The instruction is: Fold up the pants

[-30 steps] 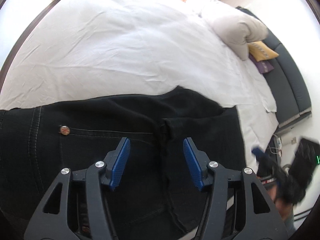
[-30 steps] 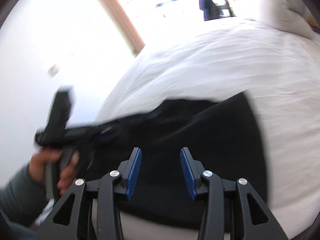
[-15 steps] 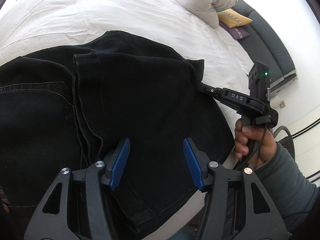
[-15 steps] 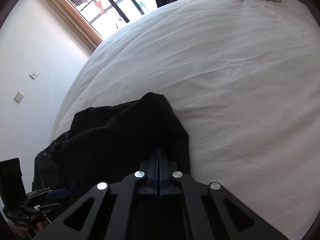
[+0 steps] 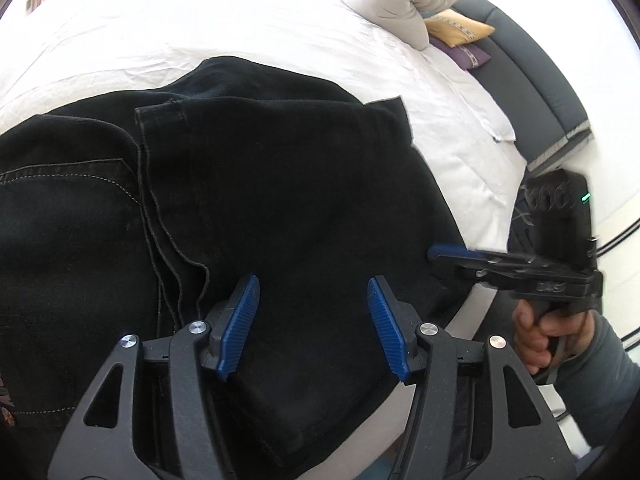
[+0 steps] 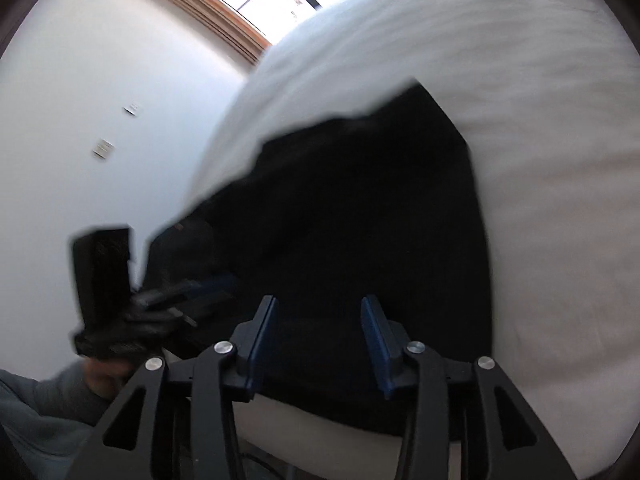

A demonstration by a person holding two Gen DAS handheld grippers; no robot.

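We see the black pants (image 5: pixel 280 200) lying folded over on the white bed (image 5: pixel 200 28), near its edge, one layer laid across the part with the stitched pocket. Our left claw (image 5: pixel 312 320) hovers above the cloth, its blue pads apart with nothing gripped between them. Our right claw (image 6: pixel 318 338) is opening; its pads stand apart over the pants' near edge, and nothing is pinched in them. A beige pillow (image 5: pixel 404 4) and a yellow cushion (image 5: pixel 456 28) sit at the bed's far end.
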